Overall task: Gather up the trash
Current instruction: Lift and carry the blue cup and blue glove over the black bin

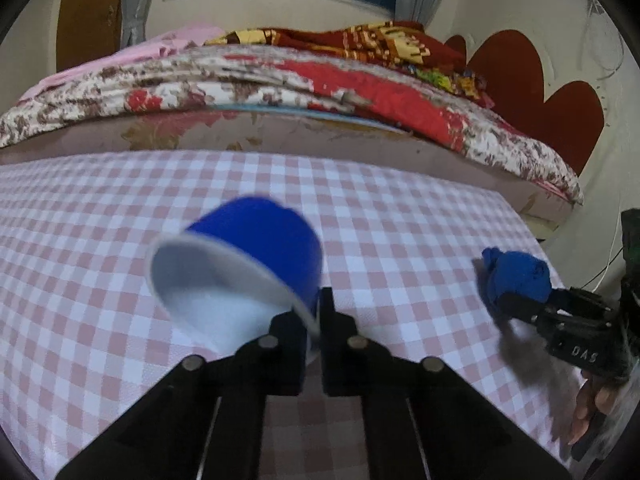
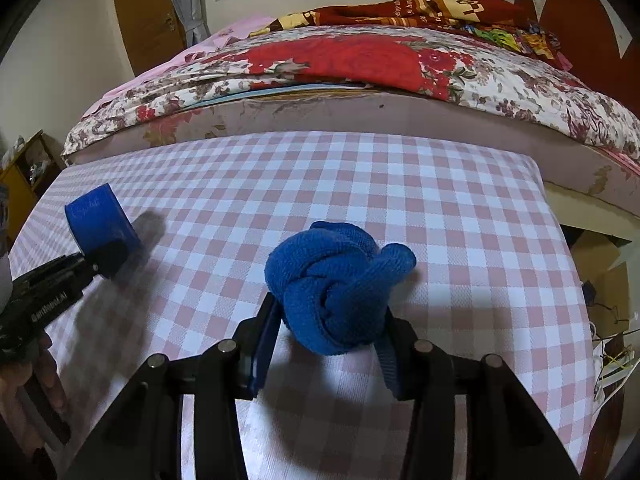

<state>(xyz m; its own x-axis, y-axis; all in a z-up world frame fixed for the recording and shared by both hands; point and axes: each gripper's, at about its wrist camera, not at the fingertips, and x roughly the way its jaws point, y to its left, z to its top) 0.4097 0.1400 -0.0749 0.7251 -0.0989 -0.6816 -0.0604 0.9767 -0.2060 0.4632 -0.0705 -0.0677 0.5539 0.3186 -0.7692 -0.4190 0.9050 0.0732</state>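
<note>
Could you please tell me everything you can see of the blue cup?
The cup is blue outside and white inside, and looks like paper or thin plastic with a rolled rim. It is tipped over, its mouth turned toward the left gripper and its base pointing away toward the bed. The gripper is shut on its wall at the rim, one finger inside and one outside. It sits low over the checked cloth, on the left; whether it touches the cloth cannot be told.

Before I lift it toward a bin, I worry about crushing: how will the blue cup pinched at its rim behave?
The blue cup looks thin-walled, probably light and easily dented where the left gripper pinches one side of its rim. Held there and tipped over, it may swing or slip. Set down on its side, it could roll across the checked tablecloth.
</note>
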